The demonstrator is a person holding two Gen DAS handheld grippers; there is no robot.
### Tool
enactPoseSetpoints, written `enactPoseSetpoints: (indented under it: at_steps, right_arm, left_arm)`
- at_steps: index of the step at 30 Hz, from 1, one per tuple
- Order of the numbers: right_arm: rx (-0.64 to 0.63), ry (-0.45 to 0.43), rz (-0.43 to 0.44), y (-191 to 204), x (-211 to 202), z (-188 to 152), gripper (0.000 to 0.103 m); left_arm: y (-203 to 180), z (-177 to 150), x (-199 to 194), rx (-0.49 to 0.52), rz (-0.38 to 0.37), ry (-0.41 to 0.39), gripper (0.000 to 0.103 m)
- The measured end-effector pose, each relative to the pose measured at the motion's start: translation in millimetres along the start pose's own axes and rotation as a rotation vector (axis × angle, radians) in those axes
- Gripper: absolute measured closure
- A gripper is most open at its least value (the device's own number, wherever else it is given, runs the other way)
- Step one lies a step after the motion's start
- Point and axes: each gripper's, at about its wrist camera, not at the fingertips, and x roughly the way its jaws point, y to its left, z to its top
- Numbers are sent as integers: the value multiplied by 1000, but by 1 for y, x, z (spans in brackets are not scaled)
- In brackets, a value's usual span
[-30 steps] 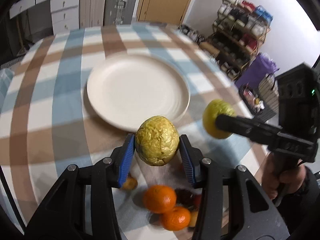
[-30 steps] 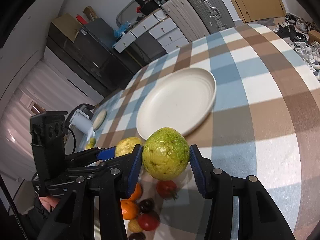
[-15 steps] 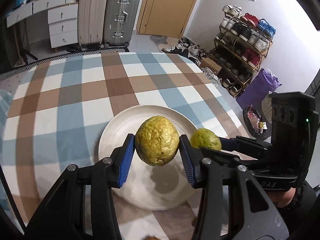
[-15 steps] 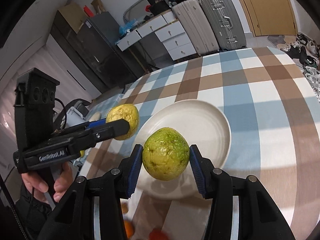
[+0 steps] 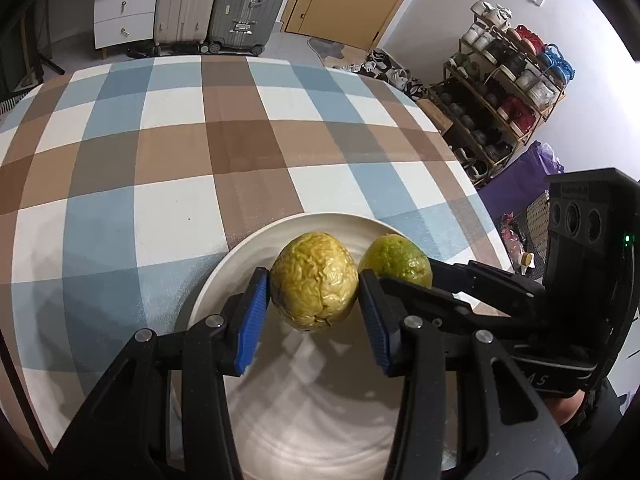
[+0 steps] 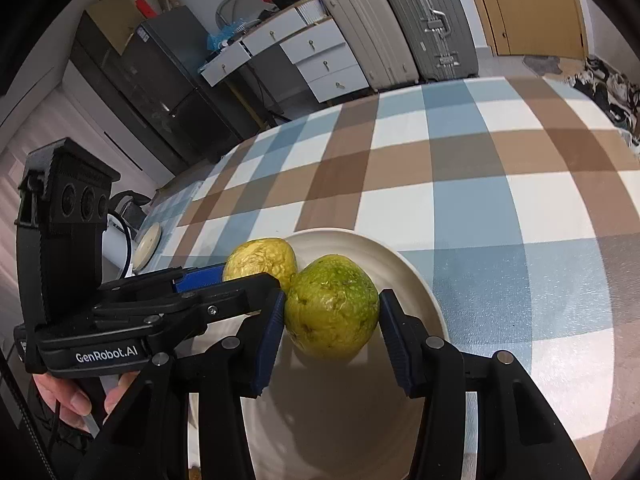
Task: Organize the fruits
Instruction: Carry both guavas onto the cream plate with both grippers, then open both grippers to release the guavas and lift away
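My left gripper (image 5: pixel 314 300) is shut on a wrinkled yellow fruit (image 5: pixel 314 282) and holds it low over the white plate (image 5: pixel 240 258). My right gripper (image 6: pixel 332 322) is shut on a green-yellow fruit (image 6: pixel 332 322), also low over the plate (image 6: pixel 416 280). The two fruits sit side by side and look to be touching. The green fruit (image 5: pixel 394 260) shows in the left wrist view, the yellow one (image 6: pixel 260 258) in the right wrist view. I cannot tell whether either fruit rests on the plate.
The plate sits on a round table with a checked blue, brown and white cloth (image 5: pixel 180 160). Suitcases (image 5: pixel 240 4) and drawers stand beyond the far edge. A shoe rack (image 5: pixel 504 80) is at the right. A small round object (image 6: pixel 146 240) lies at the table's left edge.
Both grippers moved forward and down over the plate, each holding its fruit, and came close together. The loose oranges and tomatoes on the table have dropped out of view.
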Motion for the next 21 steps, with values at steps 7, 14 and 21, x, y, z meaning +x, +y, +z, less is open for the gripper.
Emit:
enactPoseSetpoints:
  at_steps: [7, 14, 21]
  right_arm:
    - [36, 1, 3, -8, 10, 1, 54]
    - [74, -82, 24, -11, -15, 1, 43]
    - [87, -177, 17, -2, -72, -17, 14]
  left_arm:
    - [0, 3, -1, -4, -19, -30, 57]
    - [-13, -2, -26, 13, -1, -80, 30]
    - [-46, -32, -92, 86, 45, -185, 22]
